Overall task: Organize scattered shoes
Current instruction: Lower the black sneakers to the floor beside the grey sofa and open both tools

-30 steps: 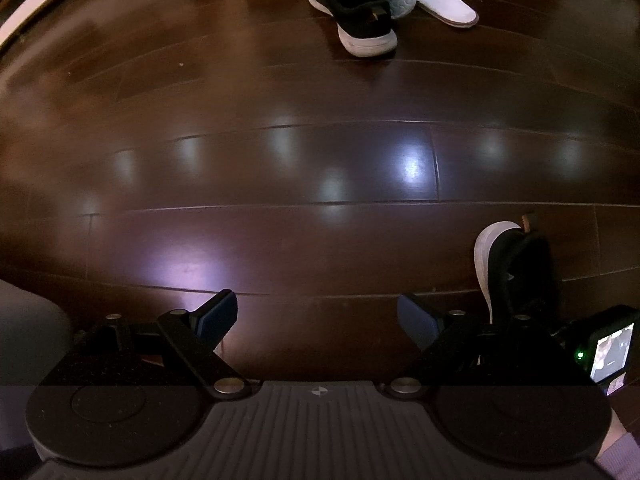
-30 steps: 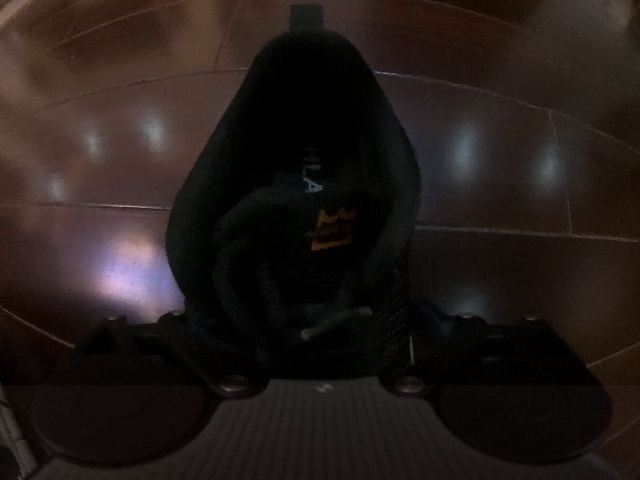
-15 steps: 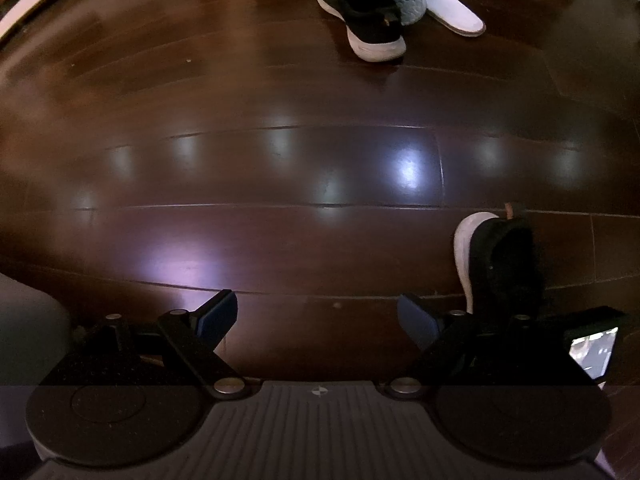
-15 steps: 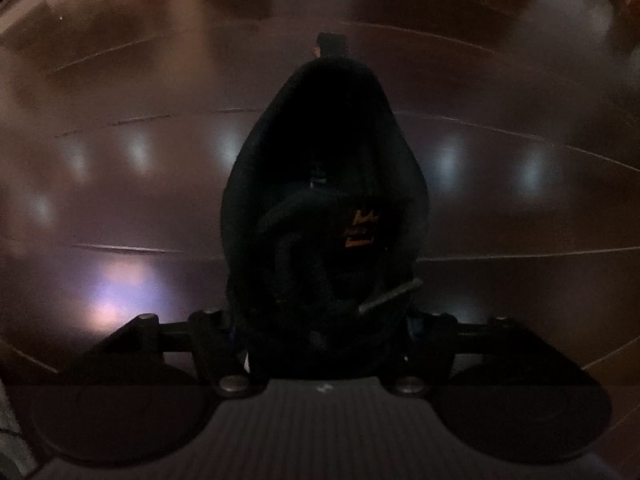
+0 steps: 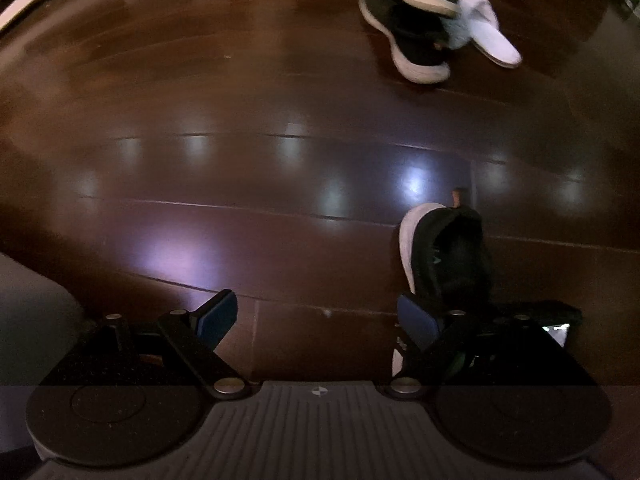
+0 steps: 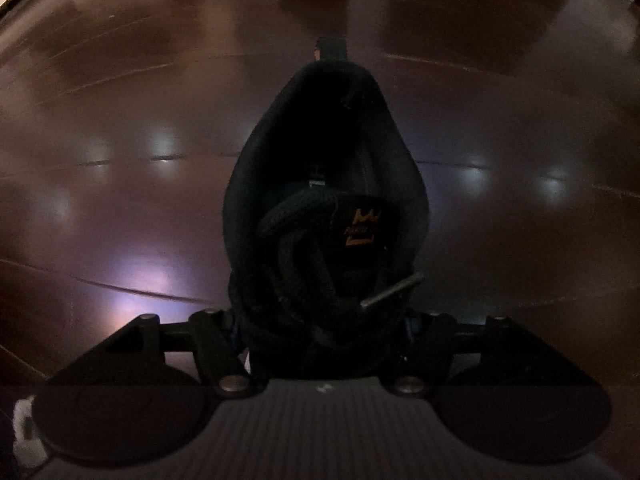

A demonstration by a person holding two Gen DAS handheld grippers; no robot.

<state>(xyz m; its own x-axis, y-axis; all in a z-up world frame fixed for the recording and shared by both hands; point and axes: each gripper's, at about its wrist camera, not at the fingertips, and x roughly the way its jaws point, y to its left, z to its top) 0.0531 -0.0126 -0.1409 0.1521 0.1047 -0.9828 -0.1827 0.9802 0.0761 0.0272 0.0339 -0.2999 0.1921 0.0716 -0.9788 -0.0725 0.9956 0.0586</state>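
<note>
Held shoe: a black sneaker (image 6: 324,208) fills the centre of the right wrist view, clamped in the right tool (image 6: 320,330); its laces and an orange crown mark sit just above the jaws.
Long axis: the sneaker runs straight away from the right tool toward the upper centre of the frame, its pull tab at the far end.
Same shoe from the left: in the left wrist view the black sneaker (image 5: 448,256) shows at lower right, white sole edge turned toward frame left, tilted rather than flat on the floor.
Left tool (image 5: 316,316): wide open and gripping nothing, blue pads (image 5: 218,316) well apart, bare floor between them.
Shoe pile: at the upper right of the left wrist view lies a heap of scattered shoes (image 5: 404,20), a black sneaker with a pale sole overlapped by others, and a white slipper (image 5: 488,36) touching them on the right.
Key relation: the pile lies well apart from both tools, ahead and toward the top of each frame; the left tool is free, so I judge it the better placed to fetch the next shoe.
Surface: dark glossy wooden floor (image 5: 240,208), planks running across the frame, with bright lamp reflections.
Room: dim; a pale strip crosses the upper left corner, perhaps a skirting board.
Risk: I judge the hold on the shoe's front could let the far end sag.
</note>
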